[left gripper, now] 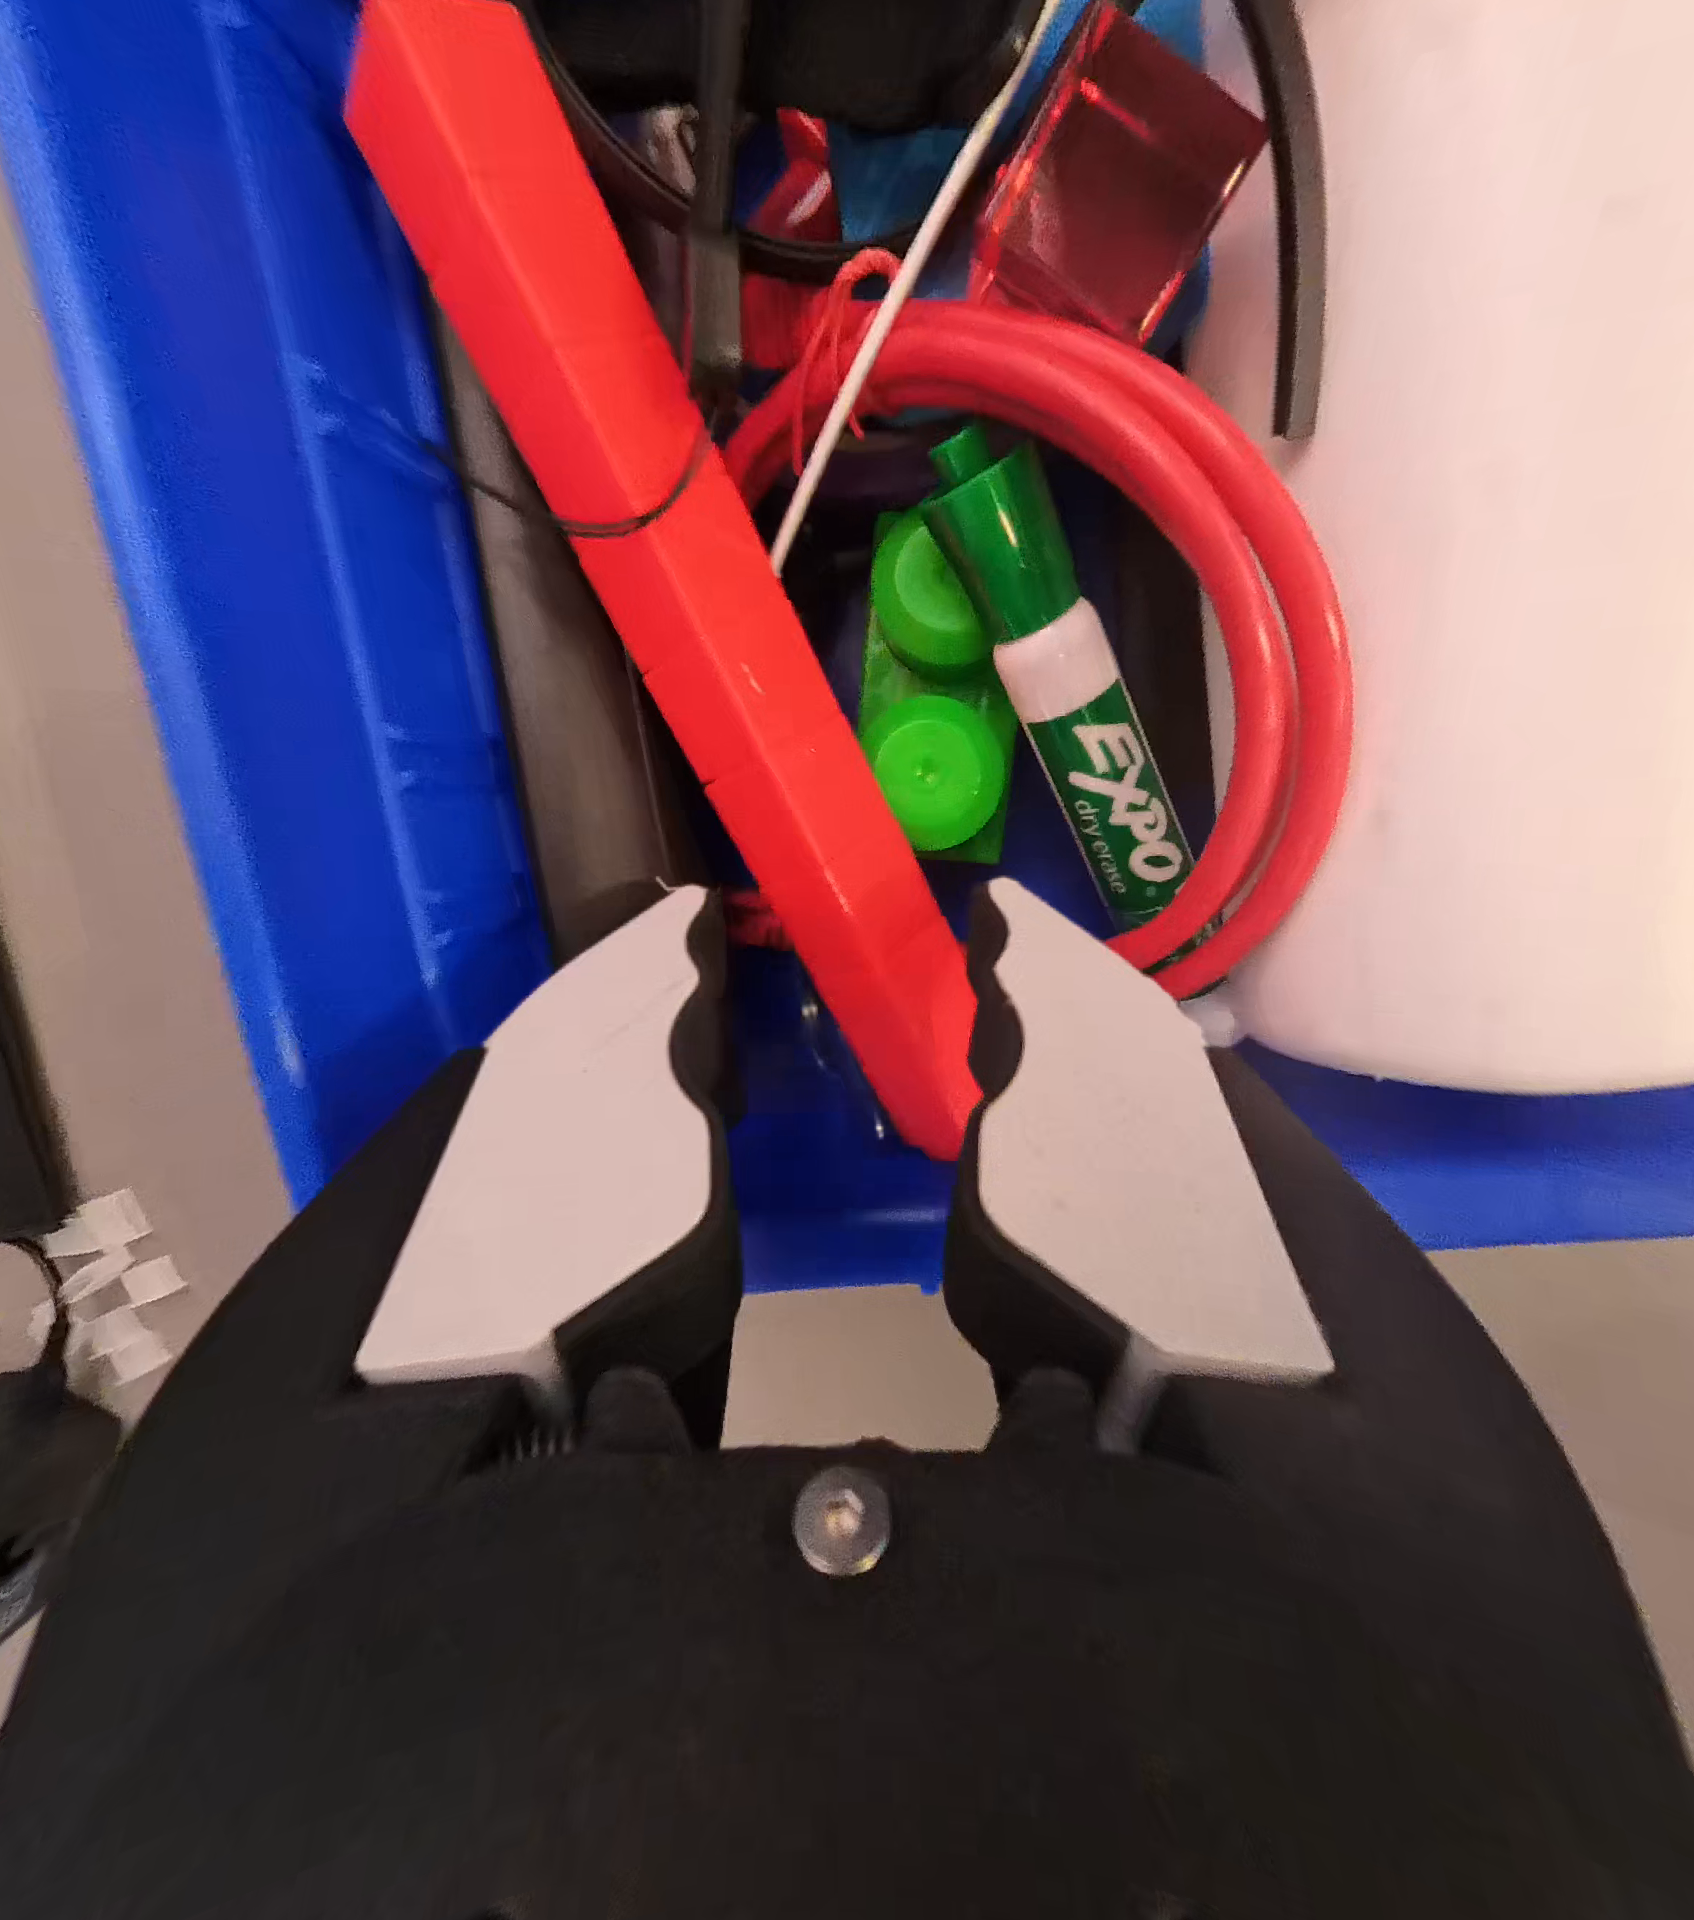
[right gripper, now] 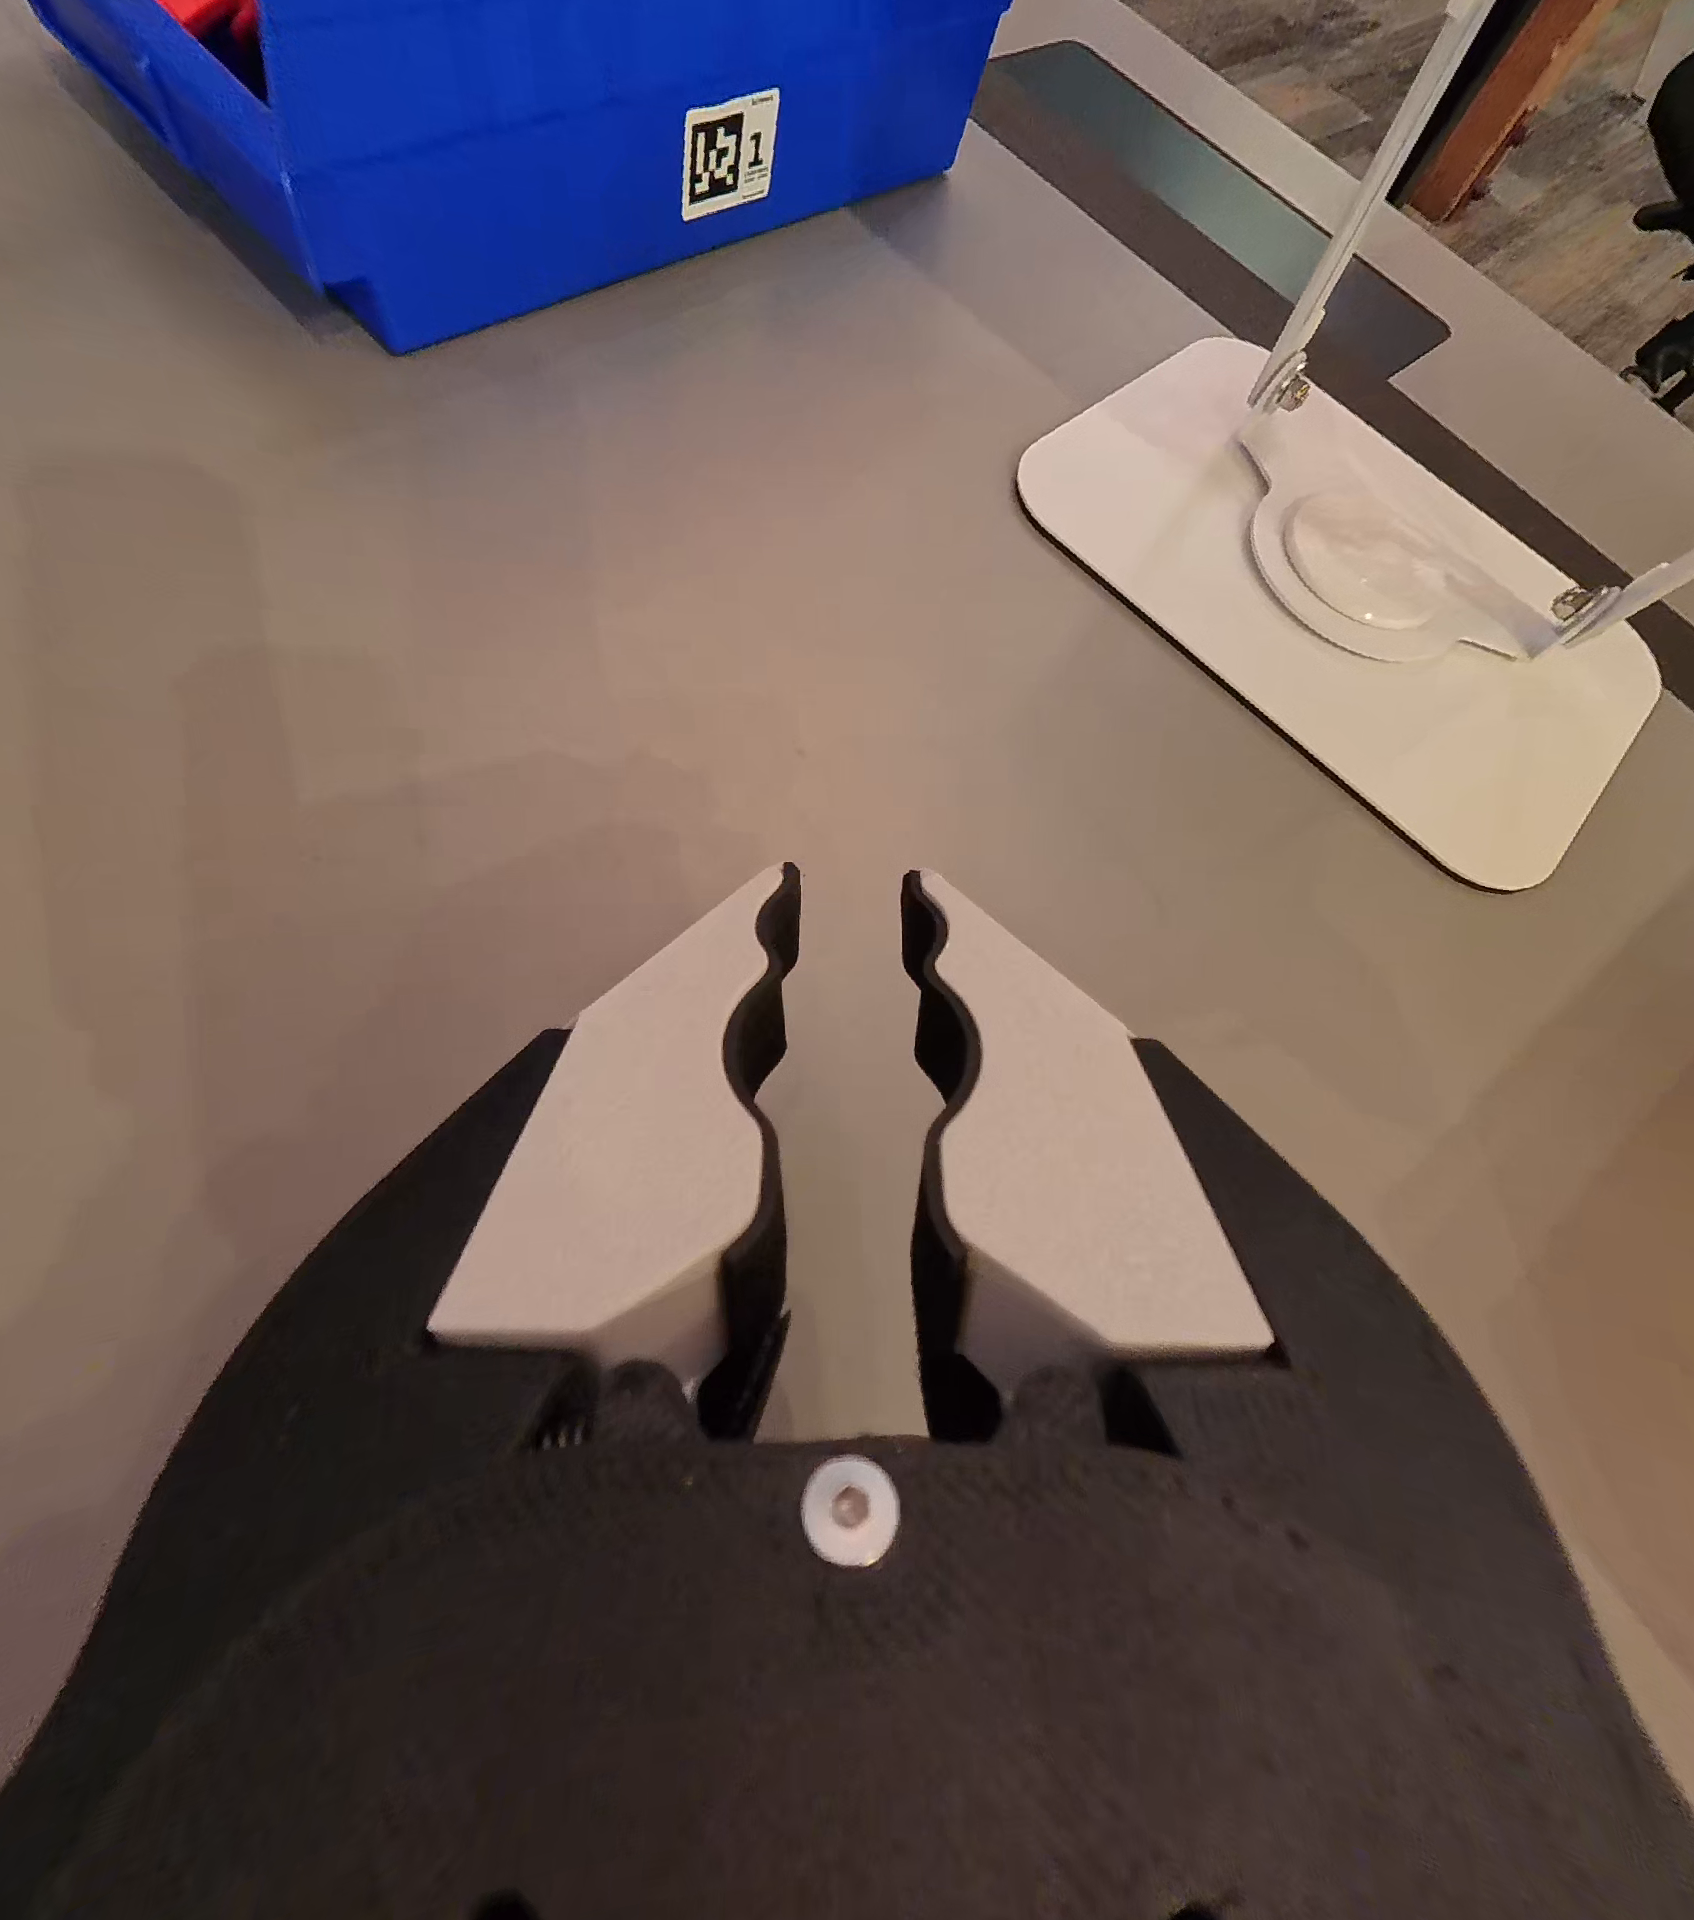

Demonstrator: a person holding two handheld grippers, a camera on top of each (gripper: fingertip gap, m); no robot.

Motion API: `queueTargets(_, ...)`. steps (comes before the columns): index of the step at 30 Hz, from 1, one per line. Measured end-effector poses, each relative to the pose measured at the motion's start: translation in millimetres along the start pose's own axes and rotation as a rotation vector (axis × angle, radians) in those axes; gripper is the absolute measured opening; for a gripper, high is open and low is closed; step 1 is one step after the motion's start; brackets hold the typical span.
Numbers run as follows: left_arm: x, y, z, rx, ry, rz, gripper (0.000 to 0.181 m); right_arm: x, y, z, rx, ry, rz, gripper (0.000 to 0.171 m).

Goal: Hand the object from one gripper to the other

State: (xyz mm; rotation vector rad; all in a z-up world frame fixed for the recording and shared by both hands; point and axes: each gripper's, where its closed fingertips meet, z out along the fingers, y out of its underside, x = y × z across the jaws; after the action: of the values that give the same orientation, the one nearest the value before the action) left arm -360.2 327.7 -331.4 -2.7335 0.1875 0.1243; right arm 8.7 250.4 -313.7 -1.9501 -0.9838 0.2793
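My left gripper is open and hangs over a blue bin full of items. A long red bar lies slanted in the bin. Its near end sits between my left fingers and touches the inner side of the right finger; the left finger is clear of it. Beside the bar lie a green marker, a green two-stud block and a coiled red cable. My right gripper is empty, its jaws a narrow gap apart, above the grey table. The bin stands ahead of it.
A large white cylinder fills the bin's right side, and a translucent red piece lies at the back. A white stand base with clear struts is right of my right gripper. Paper scraps and black cables lie left of the bin. There is about 40 centimeters between the tips of the two grippers.
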Motion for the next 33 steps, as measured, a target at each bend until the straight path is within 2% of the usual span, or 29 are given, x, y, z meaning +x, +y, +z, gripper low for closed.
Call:
queueTargets(4, 2, 0, 13, -0.046, 0.01, -0.019, 0.036, 3, 2, 0, 0.0, -0.004, 0.015, 0.017)
queueTargets(9, -2, -3, 8, 0.01, 0.006, -0.046, 0.031, 7, 2, -1, 0.008, -0.007, 0.036, 0.016)
queueTargets(17, -11, -14, -19, 0.164, 0.121, -0.106, 0.03, 6, 4, 0, 0.003, -0.02, 0.043, 0.015)
queueTargets(27, -23, -30, -59, 0.346, 0.105, -0.1, 0.027, 5, 5, 2, 0.003, -0.03, 0.05, 0.014)
queueTargets(33, -25, -35, -79, 0.398, 0.089, -0.051, 0.026, 2, -1, -1, 0.045, -0.069, 0.013, 0.022)
